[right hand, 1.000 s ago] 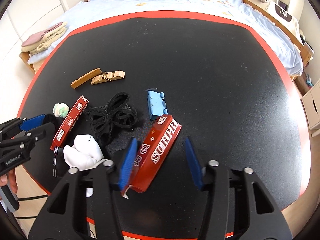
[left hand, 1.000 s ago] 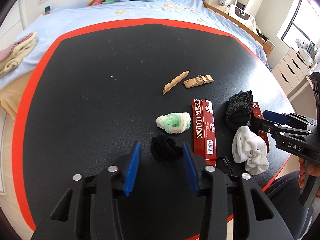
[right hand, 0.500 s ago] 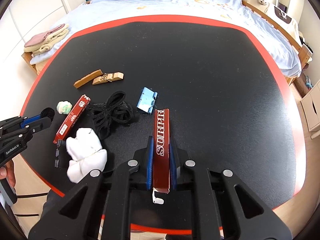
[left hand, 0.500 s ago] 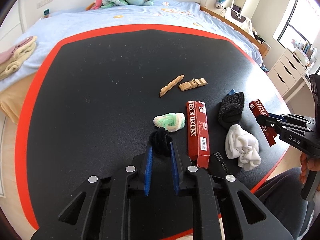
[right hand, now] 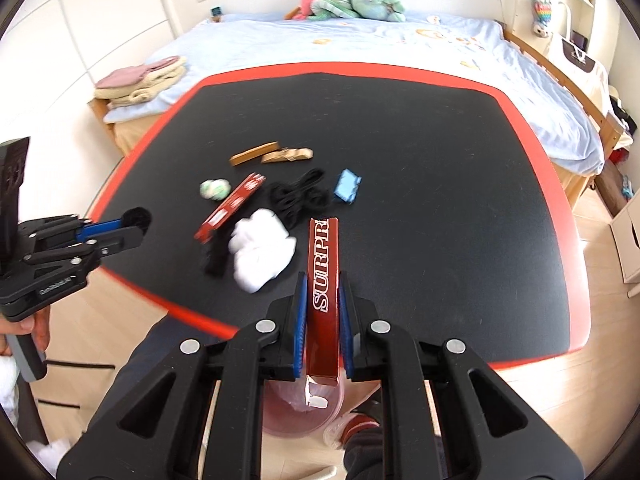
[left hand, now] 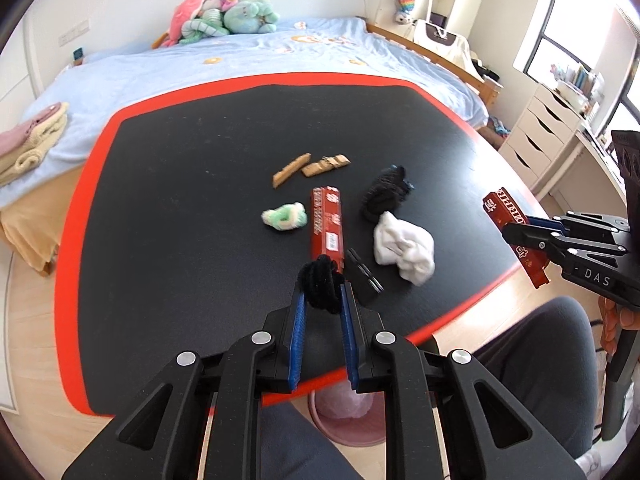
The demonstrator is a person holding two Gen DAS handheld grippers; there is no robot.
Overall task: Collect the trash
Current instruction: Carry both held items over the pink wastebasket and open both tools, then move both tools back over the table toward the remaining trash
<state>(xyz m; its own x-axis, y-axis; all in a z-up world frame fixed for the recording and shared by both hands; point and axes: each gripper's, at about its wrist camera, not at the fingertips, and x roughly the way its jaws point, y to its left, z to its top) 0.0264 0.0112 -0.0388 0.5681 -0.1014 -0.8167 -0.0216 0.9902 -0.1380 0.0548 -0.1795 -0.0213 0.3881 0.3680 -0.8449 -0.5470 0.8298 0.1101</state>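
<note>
The left hand-held gripper [left hand: 322,300] is clamped on a black fuzzy clump [left hand: 320,285] above the table [left hand: 180,200] edge; the right hand-held gripper [right hand: 323,300] is clamped on a red box [right hand: 323,280], its lower end over a pink bin [right hand: 300,412] on the floor.

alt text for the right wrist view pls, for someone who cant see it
The right tool grips a long red cardboard box lettered SURPR, held above a pink bin on the floor. Beyond, a black table with a red rim holds a crumpled white cloth, another red box and wooden pieces. At left, the left tool pinches a black fuzzy clump.
</note>
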